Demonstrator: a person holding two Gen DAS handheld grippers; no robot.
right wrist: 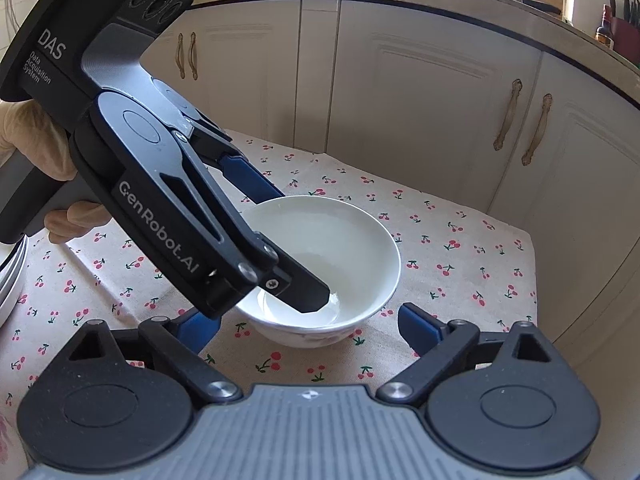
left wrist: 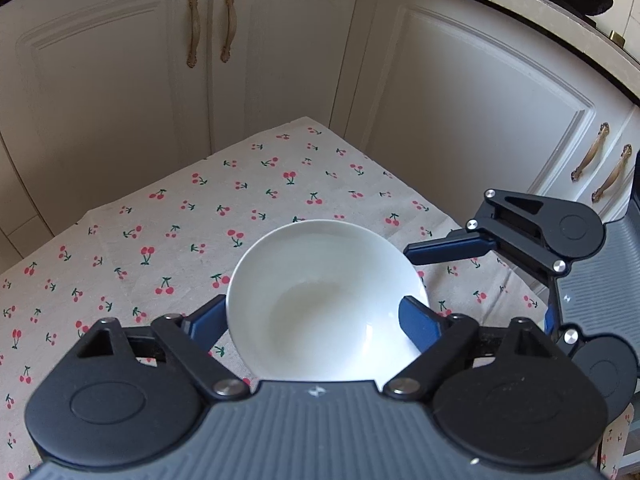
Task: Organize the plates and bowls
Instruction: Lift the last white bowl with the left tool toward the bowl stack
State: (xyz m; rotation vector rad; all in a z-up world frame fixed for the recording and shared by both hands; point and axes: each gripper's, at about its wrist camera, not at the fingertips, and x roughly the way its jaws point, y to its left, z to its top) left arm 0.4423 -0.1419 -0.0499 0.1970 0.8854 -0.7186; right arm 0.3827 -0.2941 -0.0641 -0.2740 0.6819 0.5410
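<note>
Gripping the near wall of a white bowl (left wrist: 320, 300), the left hand-held gripper (left wrist: 320, 320) straddles the rim: one blue finger lies outside the wall, the other reaches inside toward the basin, as the right wrist view confirms, where a dark fingertip rests on the inner floor. Its jaws appear clenched on the bowl's wall, though whether both pads press firmly cannot be told for certain. The right hand-held gripper (right wrist: 308, 324) hovers just beside the bowl (right wrist: 324, 264), its blue fingers spread wide on either side of the near rim with nothing between them; it is released. In the left wrist view that same gripper shows at the right edge of the desk (left wrist: 160, 240), one finger pointing toward the bowl's far side. The bowl stands upright near the middle of the desk, on a cherry-print cloth (right wrist: 460, 248), well apart from the far corner. A stack of plates (right wrist: 12, 280) is partly visible at the left edge of the desk in the right wrist view; a gloved hand (right wrist: 24, 136) holds the left gripper's handle. Judged from this, the organizing is at an early or middle stage: the plates seem gathered already, while this bowl awaits lifting and placing
</note>
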